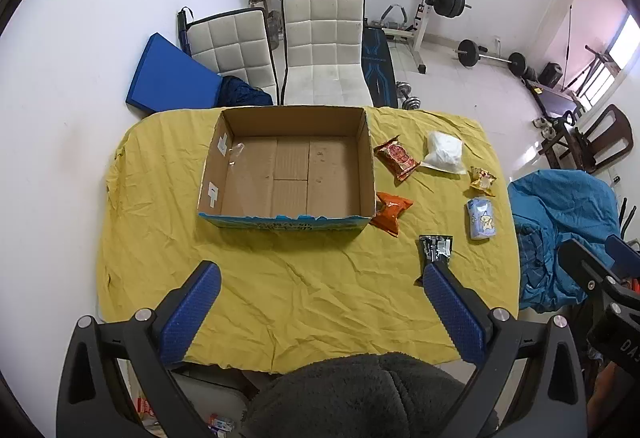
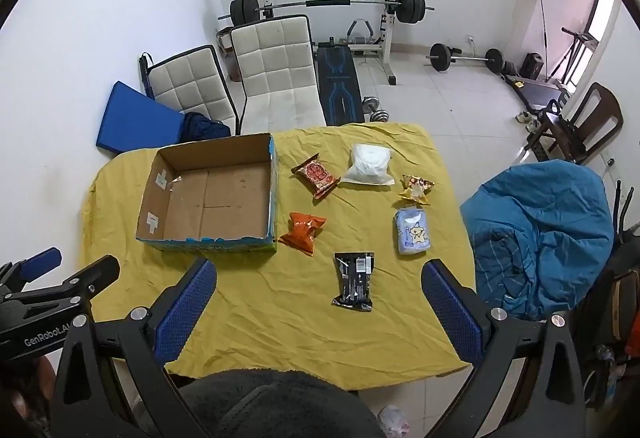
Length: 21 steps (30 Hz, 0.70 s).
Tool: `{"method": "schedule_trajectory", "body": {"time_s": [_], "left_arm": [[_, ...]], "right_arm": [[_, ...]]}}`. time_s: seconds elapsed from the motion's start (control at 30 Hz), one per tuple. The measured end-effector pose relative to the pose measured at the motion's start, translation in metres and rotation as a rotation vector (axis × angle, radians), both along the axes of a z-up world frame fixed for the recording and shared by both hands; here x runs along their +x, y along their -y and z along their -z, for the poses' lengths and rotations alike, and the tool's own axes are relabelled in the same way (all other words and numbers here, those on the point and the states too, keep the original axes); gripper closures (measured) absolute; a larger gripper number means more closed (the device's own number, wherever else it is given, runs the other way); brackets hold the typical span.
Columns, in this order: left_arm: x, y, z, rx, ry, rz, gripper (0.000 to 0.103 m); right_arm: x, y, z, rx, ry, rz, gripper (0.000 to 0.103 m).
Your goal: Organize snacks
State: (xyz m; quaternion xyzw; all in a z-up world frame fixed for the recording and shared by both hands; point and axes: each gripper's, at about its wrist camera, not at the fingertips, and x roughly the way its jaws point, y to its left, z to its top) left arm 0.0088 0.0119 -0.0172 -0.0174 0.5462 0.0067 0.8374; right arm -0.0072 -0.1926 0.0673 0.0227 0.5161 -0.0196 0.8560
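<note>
We hold the left gripper [image 1: 320,280] and right gripper [image 2: 319,278] spread wide, grasping nothing; six snack packets lie right of the empty cardboard box [image 2: 216,198], the black packet [image 2: 354,280] nearest us.

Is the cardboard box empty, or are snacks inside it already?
Empty. The cardboard box shows only bare bottom; the snacks lie outside on the yellow cloth.

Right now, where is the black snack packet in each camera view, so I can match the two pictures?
Left wrist view: the black snack packet lies low right of centre on the yellow cloth, its near end hidden behind a blue finger.
Right wrist view: the black snack packet lies fully visible, just below centre, between the two fingers.
Shared landmark: the open cardboard box, to the packet's left and farther back in both.
</note>
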Motion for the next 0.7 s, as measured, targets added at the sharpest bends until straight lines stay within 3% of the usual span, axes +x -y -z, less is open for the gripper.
{"method": "schedule_trajectory", "body": {"time_s": [0.7], "left_arm": [[0.0025,-0.0006,0.0002,0.008,0.006,-0.002,0.000]], "right_arm": [[0.0051,0.0038,-0.0011,-0.009,-0.002,0.005,0.000]]}}
